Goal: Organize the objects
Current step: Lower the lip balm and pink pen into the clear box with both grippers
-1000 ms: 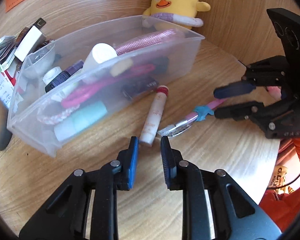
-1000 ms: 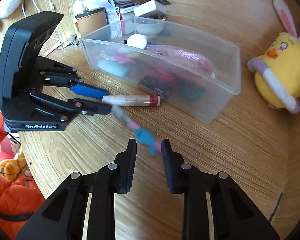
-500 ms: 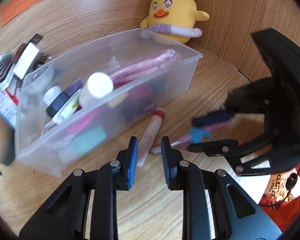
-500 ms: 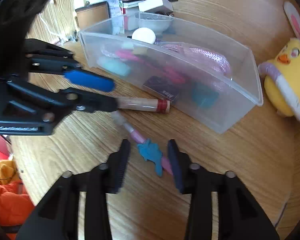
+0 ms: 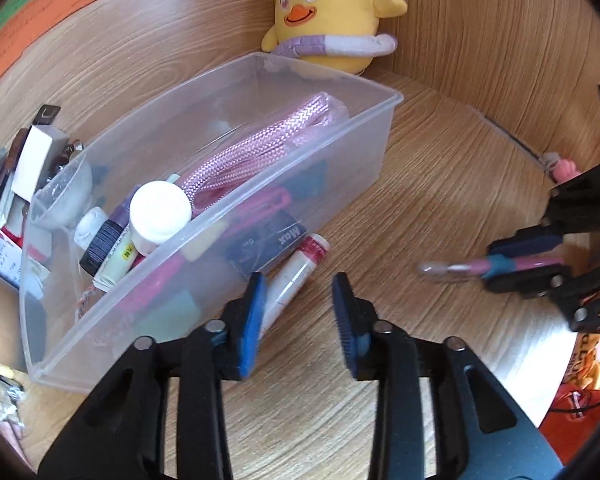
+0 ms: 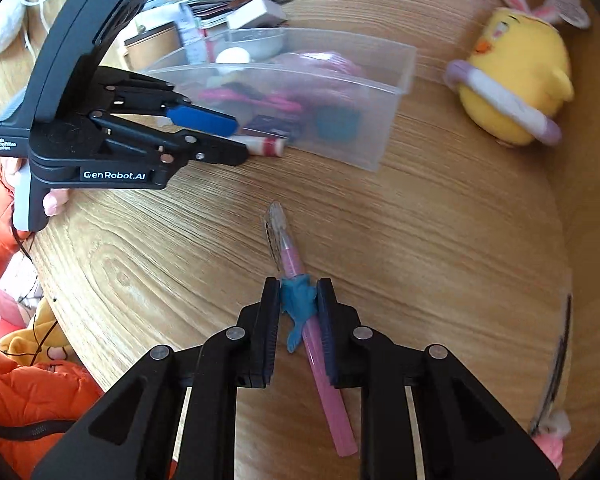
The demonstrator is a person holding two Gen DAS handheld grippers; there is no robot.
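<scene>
Low in the right wrist frame's centre, the right gripper (image 6: 298, 306) is clamped on a pink pen (image 6: 300, 292) at its blue charm, the clear-capped tip pointing up-frame over the wooden table (image 6: 440, 260). Meanwhile the left gripper (image 5: 298, 312) stands with its jaws parted and nothing between them, at the lower middle of its own view, just beside a white tube (image 5: 296, 276) that lies against the clear bin (image 5: 228, 208) in the frame's left half. Behind the bin, at top centre, sits a yellow plush chick (image 5: 324, 16).

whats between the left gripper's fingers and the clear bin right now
In the left wrist view, a white tube with a red band lies on the table along the clear bin, its near end between the open left gripper fingers.
</scene>
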